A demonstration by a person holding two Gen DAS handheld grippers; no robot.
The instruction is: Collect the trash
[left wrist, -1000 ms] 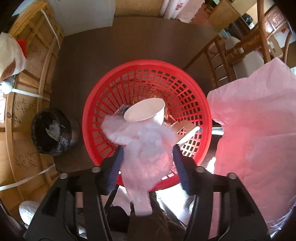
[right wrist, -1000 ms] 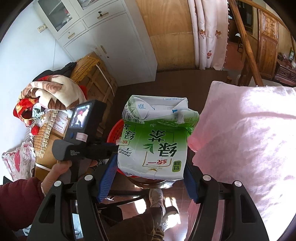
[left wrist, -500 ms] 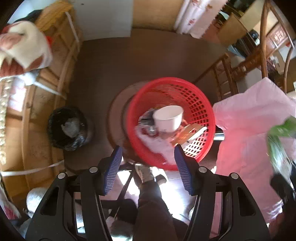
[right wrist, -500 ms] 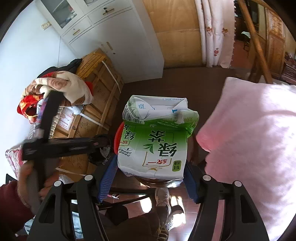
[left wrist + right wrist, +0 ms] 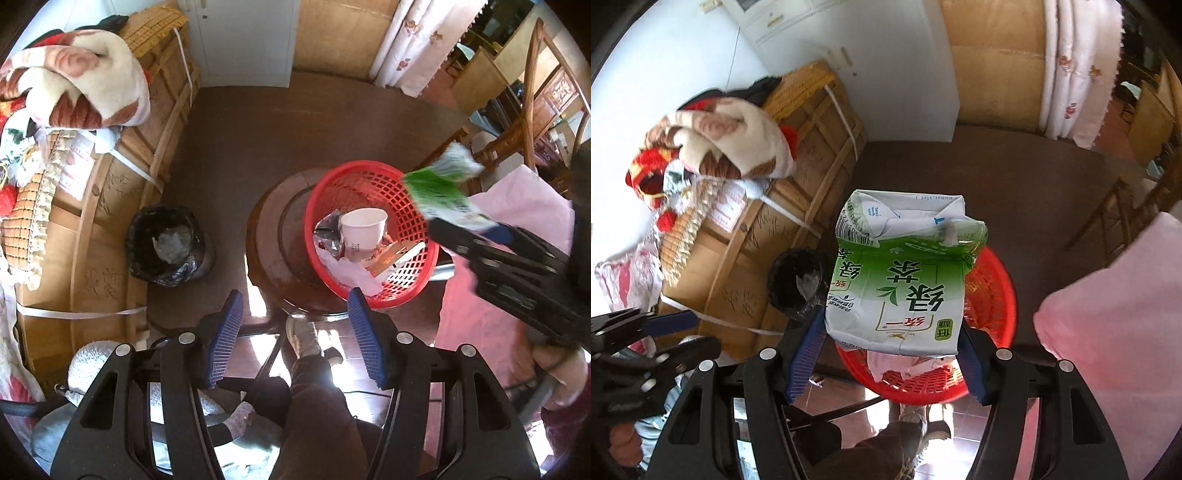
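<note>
A red plastic basket (image 5: 369, 181) stands on a round wooden stool (image 5: 266, 236). It holds a white paper cup (image 5: 364, 230), crumpled pink-white tissue (image 5: 351, 267), a foil wrapper and a flat packet. My left gripper (image 5: 293, 328) is open and empty, raised well above and left of the basket. My right gripper (image 5: 892, 349) is shut on a crushed green and white tea carton (image 5: 897, 273) and holds it over the basket (image 5: 990, 291). The carton also shows in the left wrist view (image 5: 439, 184), at the basket's far right rim.
A black-lined bin (image 5: 166, 243) stands on the floor left of the stool. Large strapped cardboard boxes (image 5: 110, 192) with a blanket (image 5: 74, 85) on top are at the left. A pink cloth (image 5: 517, 221) covers a surface at the right. Wooden chairs (image 5: 517, 122) stand beyond it.
My left gripper let the tissue fall into the basket, then rose and drew back to the left. My right gripper carried the carton over the basket.
</note>
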